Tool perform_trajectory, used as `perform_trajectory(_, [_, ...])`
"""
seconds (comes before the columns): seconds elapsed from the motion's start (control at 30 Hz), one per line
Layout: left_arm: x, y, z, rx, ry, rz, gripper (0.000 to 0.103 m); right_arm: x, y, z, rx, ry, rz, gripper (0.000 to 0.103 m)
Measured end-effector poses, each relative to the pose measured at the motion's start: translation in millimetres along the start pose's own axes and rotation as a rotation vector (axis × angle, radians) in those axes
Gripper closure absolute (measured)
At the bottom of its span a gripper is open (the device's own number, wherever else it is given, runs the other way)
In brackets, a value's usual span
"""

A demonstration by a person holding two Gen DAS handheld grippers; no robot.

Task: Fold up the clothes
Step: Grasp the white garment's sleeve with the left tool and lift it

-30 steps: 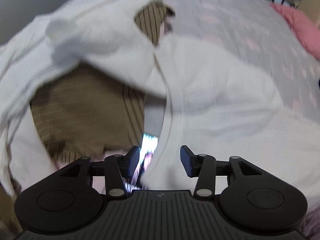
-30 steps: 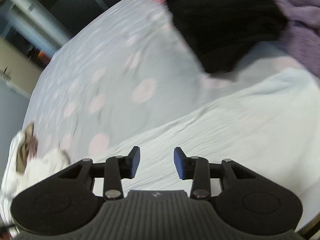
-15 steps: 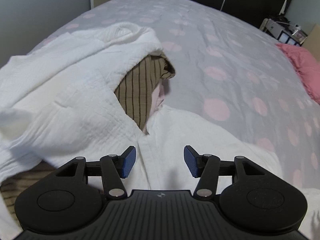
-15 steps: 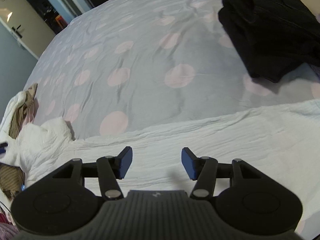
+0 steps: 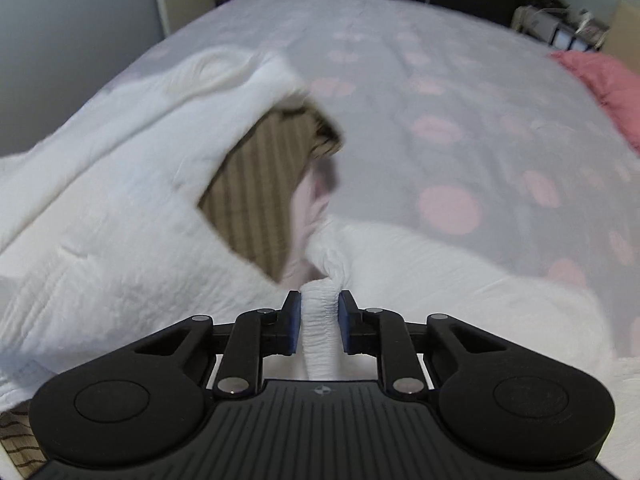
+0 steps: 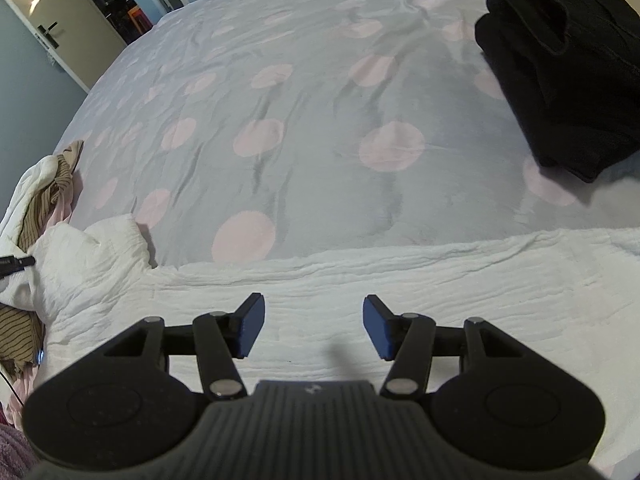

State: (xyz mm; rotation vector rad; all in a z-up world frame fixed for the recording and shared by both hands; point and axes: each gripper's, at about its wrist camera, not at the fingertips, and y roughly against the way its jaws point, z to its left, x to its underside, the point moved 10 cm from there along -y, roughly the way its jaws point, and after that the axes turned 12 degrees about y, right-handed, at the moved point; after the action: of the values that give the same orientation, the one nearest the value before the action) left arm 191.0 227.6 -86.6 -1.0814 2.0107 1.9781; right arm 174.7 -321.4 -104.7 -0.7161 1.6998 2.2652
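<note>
A white crinkled garment (image 5: 120, 240) lies spread along the near edge of the bed. My left gripper (image 5: 319, 320) is closing its jaws on a bunched fold of this cloth, and the blue pads squeeze the fold from both sides. In the right wrist view the same white garment (image 6: 440, 280) lies flat across the front. My right gripper (image 6: 313, 326) hovers just above it, open, with nothing between its fingers.
A brown striped garment (image 5: 260, 184) lies partly under the white cloth and shows again as the brown striped garment (image 6: 44, 196) at the left. A black garment (image 6: 560, 60) and a pink one (image 5: 600, 84) lie farther back. The grey bedcover (image 6: 300, 100) has pink dots.
My left gripper moved over the white cloth and closed on a bunched fold of it. My right gripper rolled level, moved over the flat cloth, and its jaws widened a little.
</note>
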Motion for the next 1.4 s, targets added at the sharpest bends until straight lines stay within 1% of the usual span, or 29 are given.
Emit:
perform_trajectory(0.1, [7.1,26.7,-23.1,0.077,-0.040,-0.011,0.087,0.0,3.6,4.9,-0.004,0.016,-0.008,0.045])
perform_trajectory(0.23, [34.6,70.0,-60.7,0.200,-0.136,-0.007,0.087,4.0,8.6,9.0,-0.010,0.024,-0.010,0.045])
perform_trajectory(0.33, [69.7,104.5,-85.2,0.292,-0.189,0.005,0.087,6.4,11.1,8.8,-0.011,0.023,-0.011,0.045])
perform_trajectory(0.37, [82.0,109.3,-95.9,0.317,-0.197,0.012,0.087,6.9,12.0,8.7,-0.011,0.023,-0.012,0.045])
perform_trajectory(0.5, [140.7,138.7,-111.0,0.399,-0.220,0.062,0.087,9.7,14.9,8.9,-0.013,0.026,-0.016,0.045])
perform_trajectory(0.63, [192.6,150.7,-119.3,0.451,-0.263,0.155,0.088,12.8,16.6,11.5,-0.021,0.031,-0.016,0.045])
perform_trajectory(0.73, [217.9,146.9,-119.3,0.432,-0.317,0.208,0.087,14.3,17.7,15.5,-0.028,0.042,-0.017,0.045])
perform_trajectory(0.8, [223.0,140.3,-111.6,0.395,-0.315,0.221,0.086,15.1,18.7,17.7,-0.033,0.048,-0.020,0.045])
perform_trajectory(0.83, [222.5,138.8,-106.5,0.382,-0.303,0.227,0.086,15.5,19.4,18.1,-0.034,0.049,-0.021,0.045])
perform_trajectory(0.93, [209.6,143.7,-88.9,0.364,-0.257,0.217,0.080,16.2,21.6,17.6,-0.034,0.048,-0.026,0.045])
perform_trajectory(1.0, [192.5,148.6,-74.5,0.337,-0.229,0.186,0.070,16.6,21.9,16.9,-0.033,0.047,-0.026,0.044])
perform_trajectory(1.1, [152.4,149.5,-45.2,0.249,-0.166,0.098,0.061,16.6,20.5,17.2,-0.035,0.047,-0.022,0.044])
perform_trajectory(1.13, [136.9,148.8,-33.6,0.215,-0.135,0.063,0.060,16.4,20.0,18.0,-0.036,0.049,-0.020,0.044])
perform_trajectory(1.2, [104.9,148.9,-8.0,0.162,-0.058,0.000,0.055,15.9,19.2,19.7,-0.038,0.056,-0.018,0.044])
perform_trajectory(1.3, [65.1,144.4,26.0,0.095,0.028,-0.058,0.054,15.6,17.6,21.2,-0.039,0.064,-0.013,0.044])
perform_trajectory(1.4, [36.2,133.8,54.5,0.019,0.089,-0.088,0.053,15.9,15.0,20.2,-0.037,0.064,-0.006,0.044])
